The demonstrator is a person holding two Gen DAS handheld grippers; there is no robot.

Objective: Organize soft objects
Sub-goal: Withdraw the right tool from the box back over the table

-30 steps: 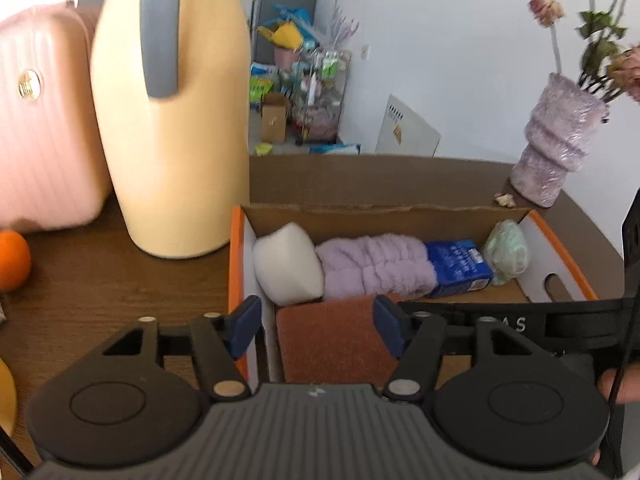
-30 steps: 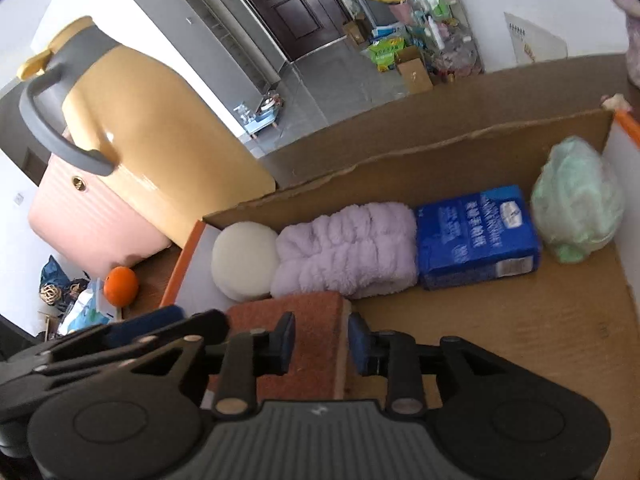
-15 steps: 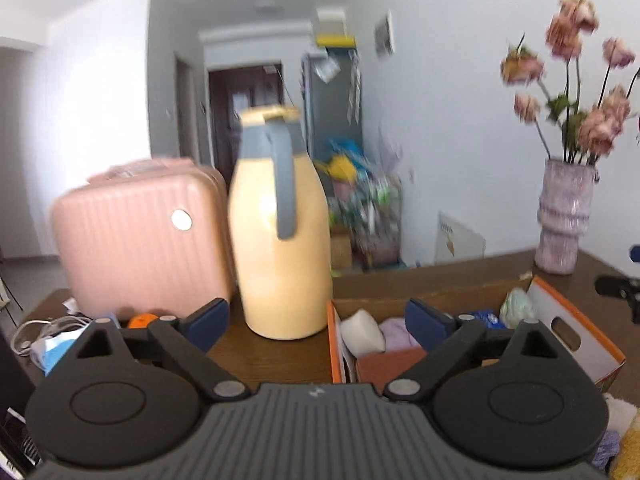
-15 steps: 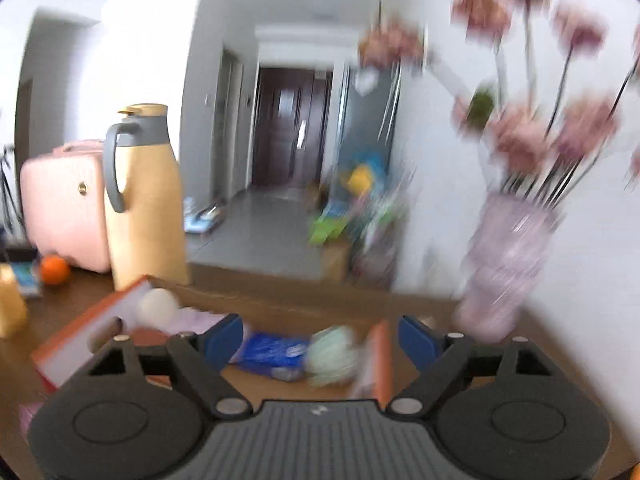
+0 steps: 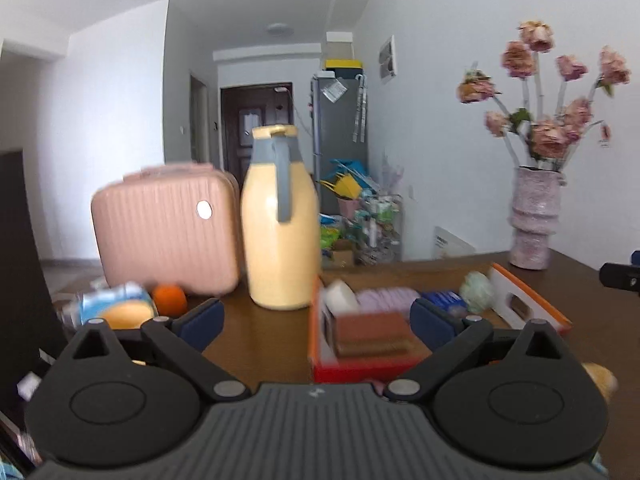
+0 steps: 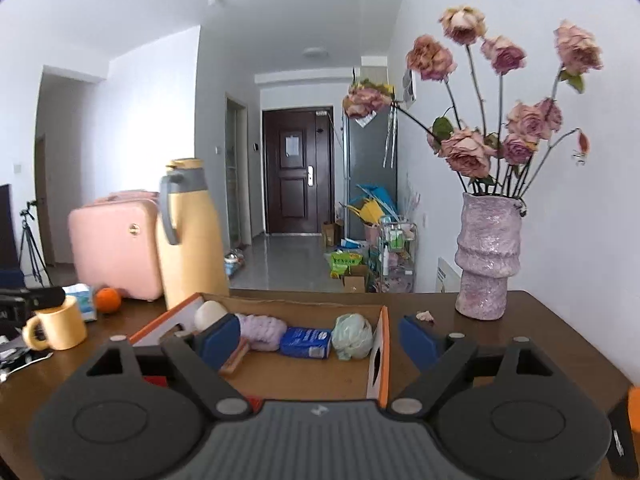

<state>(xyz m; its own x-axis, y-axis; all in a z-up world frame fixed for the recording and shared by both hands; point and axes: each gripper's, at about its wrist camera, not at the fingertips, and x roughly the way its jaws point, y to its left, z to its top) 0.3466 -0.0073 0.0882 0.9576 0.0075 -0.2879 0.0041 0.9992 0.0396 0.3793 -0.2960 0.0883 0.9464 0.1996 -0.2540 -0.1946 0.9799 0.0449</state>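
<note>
A yellow jug (image 6: 191, 236) with a grey handle and a pink case (image 6: 114, 244) stood behind the orange-edged cardboard box (image 6: 383, 356) on the brown table (image 6: 532, 344), with an orange (image 6: 108, 299) and a yellow mug (image 6: 60, 328) off to the left and a pink vase (image 6: 489, 256) of dried roses to the right. Inside the box lay the soft things in a row along the far wall: a white ball (image 6: 210, 313), a lilac fluffy roll (image 6: 264, 330), a blue packet (image 6: 306, 342) and a pale green bundle (image 6: 352, 336), with a rust-brown sponge (image 5: 372, 334) nearer the front. The right gripper (image 6: 316, 340) hung above the box with jaws spread wide and nothing between them, having just been opening; its left pad hid part of the ball and the sponge. The left gripper (image 5: 316, 318) was likewise released and empty, its jaws having just been opening. The left view was blurred; the packet's white print could not be read
</note>
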